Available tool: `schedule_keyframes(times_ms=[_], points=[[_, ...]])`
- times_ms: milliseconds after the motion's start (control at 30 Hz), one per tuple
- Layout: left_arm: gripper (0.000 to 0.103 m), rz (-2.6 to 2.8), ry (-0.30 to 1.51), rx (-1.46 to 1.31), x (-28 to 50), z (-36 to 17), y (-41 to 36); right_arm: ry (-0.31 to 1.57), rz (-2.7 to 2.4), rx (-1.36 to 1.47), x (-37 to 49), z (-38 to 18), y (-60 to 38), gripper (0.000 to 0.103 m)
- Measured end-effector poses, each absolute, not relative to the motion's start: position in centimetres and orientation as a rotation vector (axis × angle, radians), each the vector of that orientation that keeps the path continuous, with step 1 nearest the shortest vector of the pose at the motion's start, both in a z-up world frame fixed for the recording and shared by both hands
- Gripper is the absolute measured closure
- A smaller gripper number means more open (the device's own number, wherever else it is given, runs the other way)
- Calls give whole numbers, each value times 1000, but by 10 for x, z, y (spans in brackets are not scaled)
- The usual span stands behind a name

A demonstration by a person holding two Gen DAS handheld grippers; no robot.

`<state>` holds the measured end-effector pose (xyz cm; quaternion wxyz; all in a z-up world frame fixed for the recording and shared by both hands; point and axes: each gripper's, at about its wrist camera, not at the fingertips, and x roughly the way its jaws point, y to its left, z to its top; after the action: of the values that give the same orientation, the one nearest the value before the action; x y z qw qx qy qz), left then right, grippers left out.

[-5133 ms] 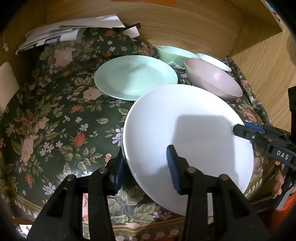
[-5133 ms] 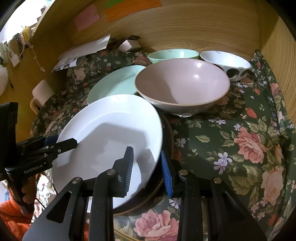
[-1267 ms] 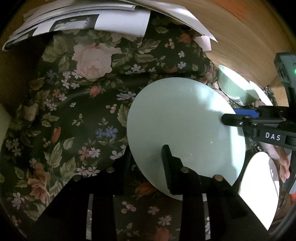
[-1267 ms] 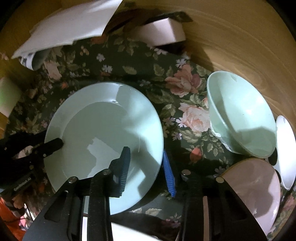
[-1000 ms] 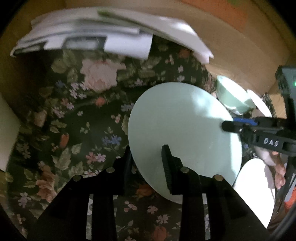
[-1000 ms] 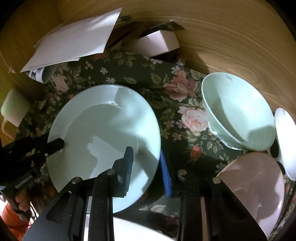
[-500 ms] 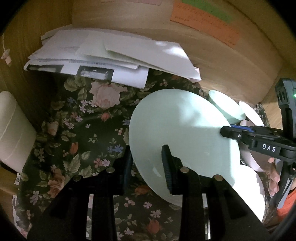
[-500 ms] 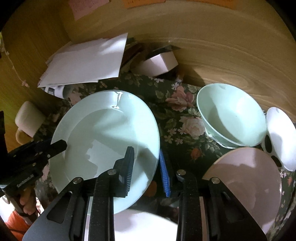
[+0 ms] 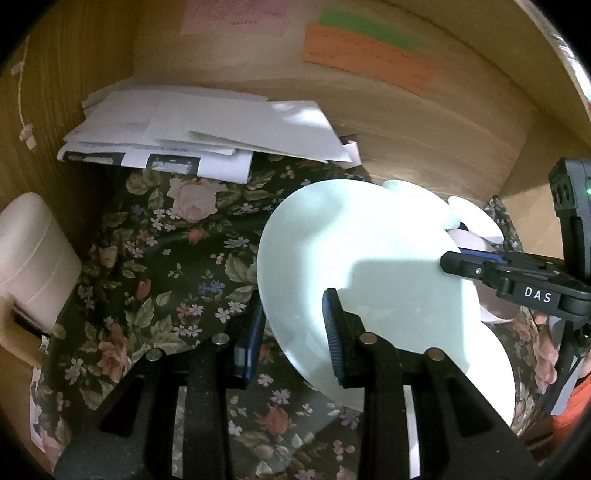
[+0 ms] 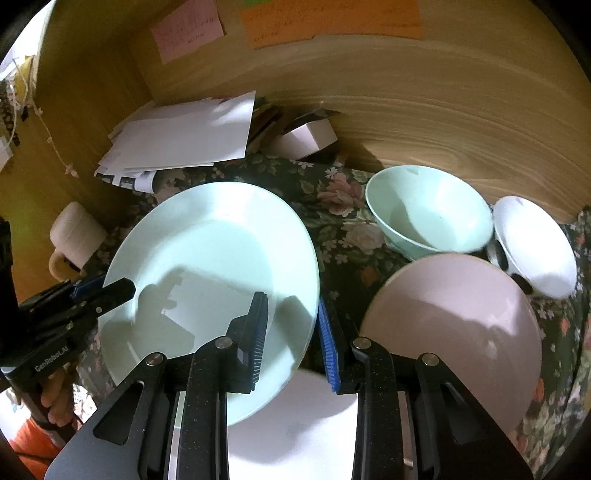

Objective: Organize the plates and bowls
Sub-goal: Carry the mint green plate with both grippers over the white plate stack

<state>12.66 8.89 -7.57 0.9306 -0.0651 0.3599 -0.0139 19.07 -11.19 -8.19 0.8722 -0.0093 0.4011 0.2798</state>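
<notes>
Clearly the round pale-green ceramic plate [image 10: 210, 273] hangs clear of the floral-clothed worktop [image 9: 166, 273], over the round white plate [image 10: 291, 424], pinched at its rim by both narrow jaws. Left gripper [image 9: 291, 328] bites at nine o'clock, right gripper [image 10: 291, 332] at four, both angled downward. Uneven lowering could let the rim slip and clatter onto the white plate.

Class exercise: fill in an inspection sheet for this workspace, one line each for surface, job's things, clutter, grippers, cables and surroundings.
Surface: floral cloth.
Job's things: green plate held above white plate; green bowl, pink bowl, white bowl at right.
Clutter: papers, mug, small box.
Grippers: left gripper and right gripper both shut on the green plate's rim.
Cables: nothing seen.
Surroundings: wooden walls with sticky notes.
</notes>
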Motion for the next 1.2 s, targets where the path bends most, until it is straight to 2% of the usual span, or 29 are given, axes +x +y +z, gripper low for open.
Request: schedule_keyframes(times_ms=[667, 1200], points=[[72, -76, 726, -125, 81, -67, 54, 771, 553, 10, 130, -77, -153, 78], [72, -100, 773, -115, 60, -85, 31, 772, 537, 73, 100, -106, -179, 78]])
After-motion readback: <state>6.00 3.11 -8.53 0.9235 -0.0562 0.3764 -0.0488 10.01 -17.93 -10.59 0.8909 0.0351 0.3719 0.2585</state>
